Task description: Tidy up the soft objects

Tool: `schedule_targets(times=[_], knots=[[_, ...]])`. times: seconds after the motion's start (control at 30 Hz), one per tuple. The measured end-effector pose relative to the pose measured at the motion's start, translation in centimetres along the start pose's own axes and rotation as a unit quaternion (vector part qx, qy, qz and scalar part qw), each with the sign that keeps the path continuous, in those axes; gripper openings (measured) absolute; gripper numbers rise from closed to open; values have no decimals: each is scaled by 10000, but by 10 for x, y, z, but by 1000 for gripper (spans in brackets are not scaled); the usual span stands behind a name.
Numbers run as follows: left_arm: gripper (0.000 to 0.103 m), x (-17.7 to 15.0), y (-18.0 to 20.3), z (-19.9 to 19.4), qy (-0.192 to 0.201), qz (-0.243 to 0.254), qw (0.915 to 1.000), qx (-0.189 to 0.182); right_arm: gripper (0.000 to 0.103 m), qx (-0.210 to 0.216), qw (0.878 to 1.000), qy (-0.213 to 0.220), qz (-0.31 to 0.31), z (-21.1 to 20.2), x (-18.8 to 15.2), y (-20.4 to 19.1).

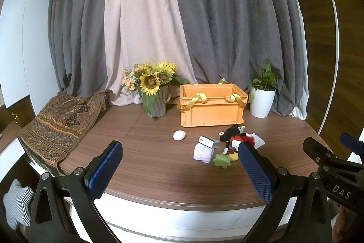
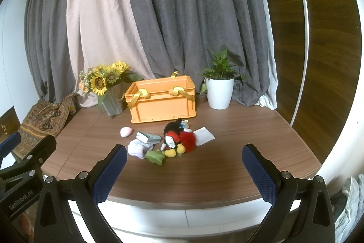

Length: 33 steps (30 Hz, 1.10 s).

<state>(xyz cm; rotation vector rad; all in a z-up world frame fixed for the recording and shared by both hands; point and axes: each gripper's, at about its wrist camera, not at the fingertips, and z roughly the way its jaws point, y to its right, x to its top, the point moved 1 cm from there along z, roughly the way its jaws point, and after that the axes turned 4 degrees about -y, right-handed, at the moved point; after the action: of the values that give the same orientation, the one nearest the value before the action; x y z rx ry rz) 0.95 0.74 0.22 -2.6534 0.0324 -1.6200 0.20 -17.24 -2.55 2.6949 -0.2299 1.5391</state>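
Note:
An orange crate (image 1: 211, 109) (image 2: 162, 103) with yellow straps stands at the back of the wooden table. In front of it lies a pile: a Mickey plush (image 1: 232, 134) (image 2: 174, 137), a red fluffy toy (image 2: 188, 140), a lilac rolled cloth (image 1: 203, 153) (image 2: 137, 148), a green soft shape (image 1: 221, 160) (image 2: 154, 156), a small box (image 1: 208, 141) (image 2: 149, 137) and a white paper (image 2: 204, 135). A pale pink egg-shaped object (image 1: 179, 135) (image 2: 126, 131) lies to the left. My left gripper (image 1: 179, 161) and right gripper (image 2: 184, 163) are both open and empty, near the table's front edge.
A vase of sunflowers (image 1: 155, 88) (image 2: 107, 85) stands left of the crate, a potted plant (image 1: 262, 95) (image 2: 220, 88) in a white pot to its right. A patterned cloth (image 1: 59, 122) (image 2: 43, 120) drapes the table's left edge. Curtains hang behind.

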Motion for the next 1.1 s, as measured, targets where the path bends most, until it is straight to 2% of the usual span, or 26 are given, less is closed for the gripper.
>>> schedule_targets(times=[0.6, 0.87, 1.1], knots=[[103, -10, 4, 11, -143, 11, 9999, -56, 103, 18, 10000, -76, 36, 2, -1, -4], [103, -6, 6, 37, -335, -11, 9991, -273, 103, 46, 9996, -272, 96, 28, -7, -3], [103, -2, 5, 64, -402, 53, 9988, -282, 103, 69, 9993, -355, 138, 51, -3, -4]])
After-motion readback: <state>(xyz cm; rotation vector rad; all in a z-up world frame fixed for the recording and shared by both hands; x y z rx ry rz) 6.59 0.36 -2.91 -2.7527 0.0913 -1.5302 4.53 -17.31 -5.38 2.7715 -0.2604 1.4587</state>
